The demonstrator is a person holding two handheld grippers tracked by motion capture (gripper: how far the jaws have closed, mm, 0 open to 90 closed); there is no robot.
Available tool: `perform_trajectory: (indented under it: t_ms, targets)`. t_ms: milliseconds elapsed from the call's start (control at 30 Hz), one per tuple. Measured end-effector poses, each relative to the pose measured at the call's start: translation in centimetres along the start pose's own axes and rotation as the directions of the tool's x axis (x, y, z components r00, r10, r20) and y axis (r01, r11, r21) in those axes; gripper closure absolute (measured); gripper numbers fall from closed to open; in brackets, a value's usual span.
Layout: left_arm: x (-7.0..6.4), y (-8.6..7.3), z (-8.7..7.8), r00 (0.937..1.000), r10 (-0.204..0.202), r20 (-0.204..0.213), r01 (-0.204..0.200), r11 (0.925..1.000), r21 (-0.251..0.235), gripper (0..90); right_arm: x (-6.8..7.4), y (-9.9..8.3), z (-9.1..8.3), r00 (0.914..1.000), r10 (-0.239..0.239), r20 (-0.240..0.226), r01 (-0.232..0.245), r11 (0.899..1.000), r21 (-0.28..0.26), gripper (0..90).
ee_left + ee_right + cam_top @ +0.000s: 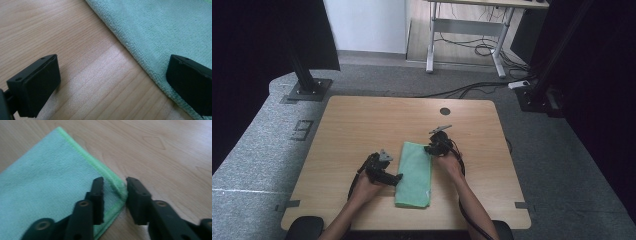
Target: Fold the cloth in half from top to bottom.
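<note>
A light wooden table [362, 125] with rounded corners fills the lower middle of the frame, on grey carpet [562, 165]. At top centre a white desk frame [464, 30] stands over tangled cables [482, 50]. Black curtains [252, 55] darken the upper left and right.

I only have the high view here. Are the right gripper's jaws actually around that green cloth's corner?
Observer: Yes. In the right gripper view, the right gripper has one jaw over the green cloth and one beside it, with the corner hem between them, not yet pinched.
Operator: And the left one?
Observer: The left gripper is wide open, straddling the cloth's long edge: one jaw over bare table, the other over cloth.
Operator: Is that edge lifted?
Observer: No, it lies flat on the wood there.
</note>
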State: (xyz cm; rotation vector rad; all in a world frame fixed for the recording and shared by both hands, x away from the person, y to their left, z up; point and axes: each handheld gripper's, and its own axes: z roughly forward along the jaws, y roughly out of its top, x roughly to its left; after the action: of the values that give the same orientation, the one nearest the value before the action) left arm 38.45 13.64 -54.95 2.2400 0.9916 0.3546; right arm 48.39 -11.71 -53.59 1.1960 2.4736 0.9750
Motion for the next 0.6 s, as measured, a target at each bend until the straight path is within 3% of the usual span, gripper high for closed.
perform_trajectory:
  t_ms: [167,400,600]
  targets:
    - [0.0,0.0,0.0,1.0000,-0.001,-0.001,0.001,1.0000,0.000,0.0,0.3,0.2,-0.2,0.9997,-0.025,0.003,0.025,1.000,0.016,84.0]
    - [0.0,0.0,0.0,1.0000,-0.003,-0.003,0.003,1.0000,-0.002,0.0,0.4,0.7,-1.9,0.9989,-0.046,-0.010,0.046,0.999,-0.023,85.4]
    - [-0.1,0.0,0.0,1.0000,-0.007,-0.007,0.007,1.0000,-0.002,0.0,1.7,1.4,-4.2,0.9948,-0.098,-0.025,0.096,0.992,-0.076,85.6]
